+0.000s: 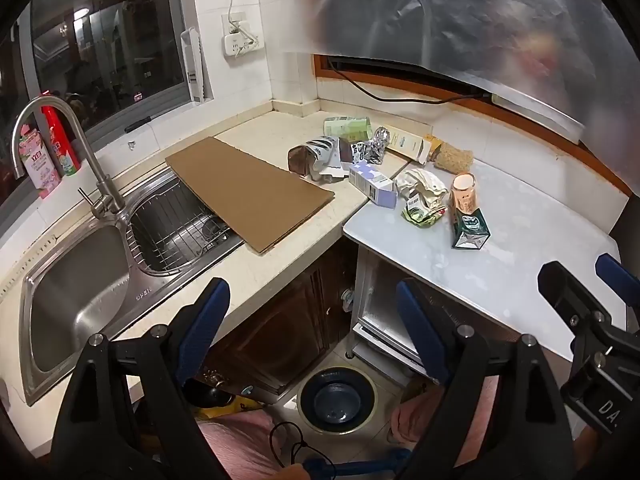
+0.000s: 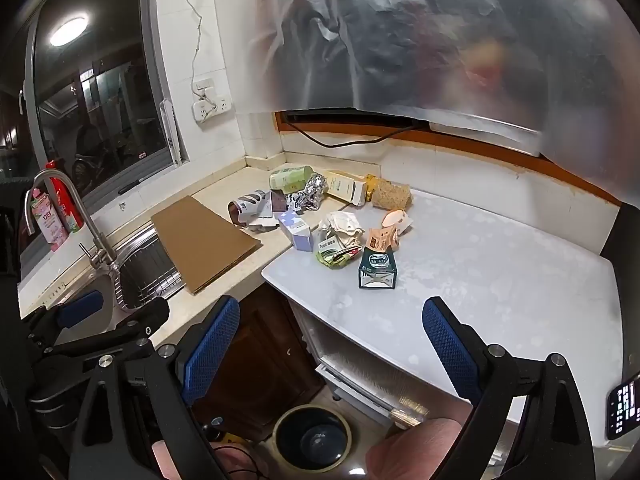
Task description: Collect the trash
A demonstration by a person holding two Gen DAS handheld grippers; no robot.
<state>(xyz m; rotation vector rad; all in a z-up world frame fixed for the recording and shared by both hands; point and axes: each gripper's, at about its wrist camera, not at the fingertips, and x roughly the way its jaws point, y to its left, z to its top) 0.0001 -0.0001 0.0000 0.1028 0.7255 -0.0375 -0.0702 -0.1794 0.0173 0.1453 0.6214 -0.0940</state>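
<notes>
A: Left wrist view: my left gripper (image 1: 308,332) hangs with its black arms and ribbed blue pads spread wide, nothing between them, over a dark wooden cabinet door (image 1: 276,336).

B: Where's the trash?

A: Clustered well ahead, where the beige counter (image 1: 256,276) meets a glossy white marbled table (image 1: 500,264): a dark green carton (image 2: 377,270) lying flat, a peach paper cup (image 2: 396,220), crumpled foil (image 2: 310,196), a lilac box (image 2: 296,232), a wrinkled wrapper (image 2: 340,236).

B: And the right side?

A: My right gripper (image 2: 332,344) is also spread and empty. A round dark bin (image 2: 312,440) sits on the floor below.
</notes>
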